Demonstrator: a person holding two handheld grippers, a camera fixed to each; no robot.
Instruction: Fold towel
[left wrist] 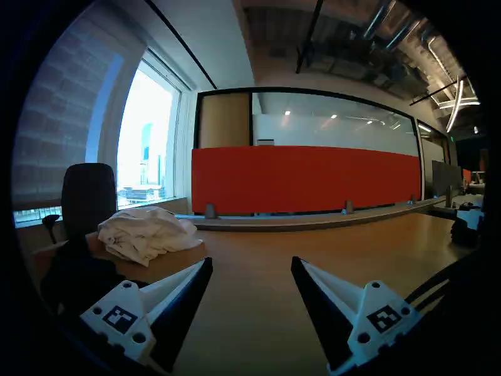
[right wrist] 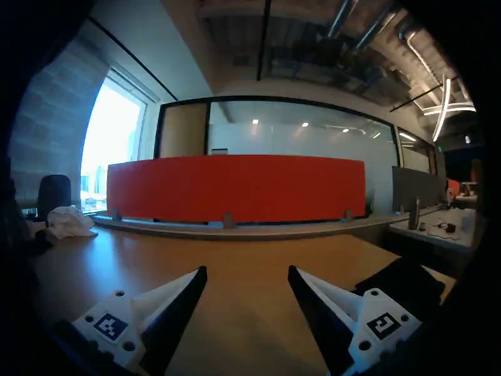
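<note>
The crumpled white cloth towel [left wrist: 147, 233] lies heaped on the brown wooden desk [left wrist: 338, 244], ahead and left of the left claw [left wrist: 251, 259], apart from it; it and the right claw [right wrist: 247, 268] both stand released, empty; square black-and-white coded tags [left wrist: 120, 318] mark their fingers.

Both views low above table [left wrist: 250, 250], facing red divider [left wrist: 307, 178] (shared), left gripper view nearer towel [left wrist: 147, 235].
</note>
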